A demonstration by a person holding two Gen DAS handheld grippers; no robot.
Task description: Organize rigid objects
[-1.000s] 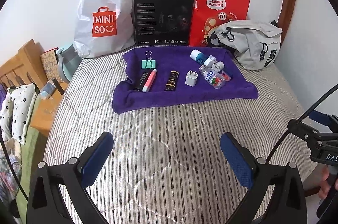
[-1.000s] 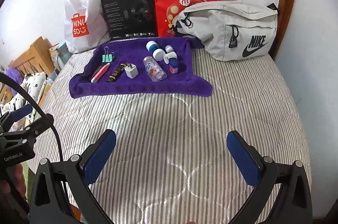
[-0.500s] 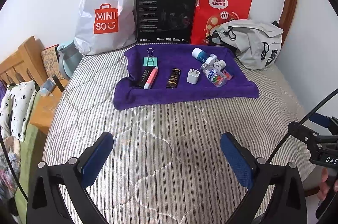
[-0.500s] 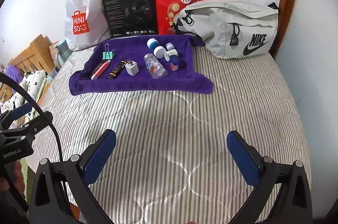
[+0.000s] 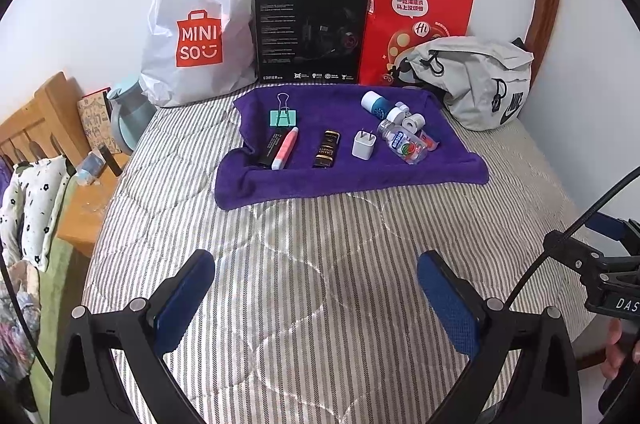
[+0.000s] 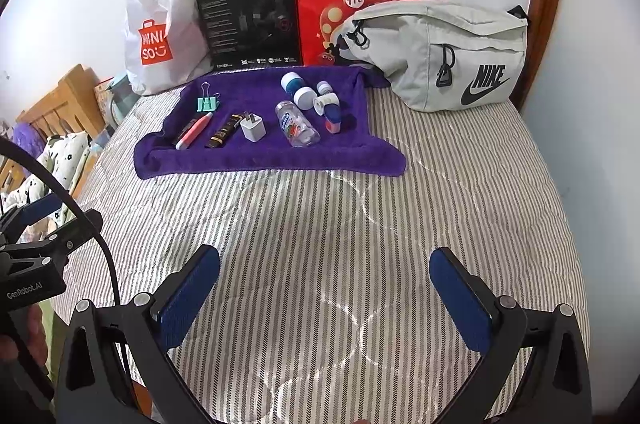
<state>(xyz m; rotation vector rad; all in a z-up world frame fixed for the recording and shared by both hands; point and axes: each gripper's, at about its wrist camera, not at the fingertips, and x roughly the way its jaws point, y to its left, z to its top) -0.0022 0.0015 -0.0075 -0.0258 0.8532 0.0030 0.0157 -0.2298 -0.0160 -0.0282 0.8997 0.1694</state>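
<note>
On a purple towel [image 5: 348, 176] at the far side of the bed [image 5: 320, 264] lie a clip [image 5: 283, 117], pen [image 5: 285, 154], dark bar [image 5: 327, 149], charger [image 5: 364, 145], clear bottle [image 5: 402, 140] and small jars [image 6: 303, 97]. Right of the towel sits a grey bag [image 6: 440, 52]. Near, both the left gripper [image 5: 316, 298] and right gripper [image 6: 325, 298] hang over the bed with jaws wide apart, holding nothing.

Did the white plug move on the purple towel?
No. The white plug lies between the dark bar and the clear bottle on the purple towel, as before.
</note>
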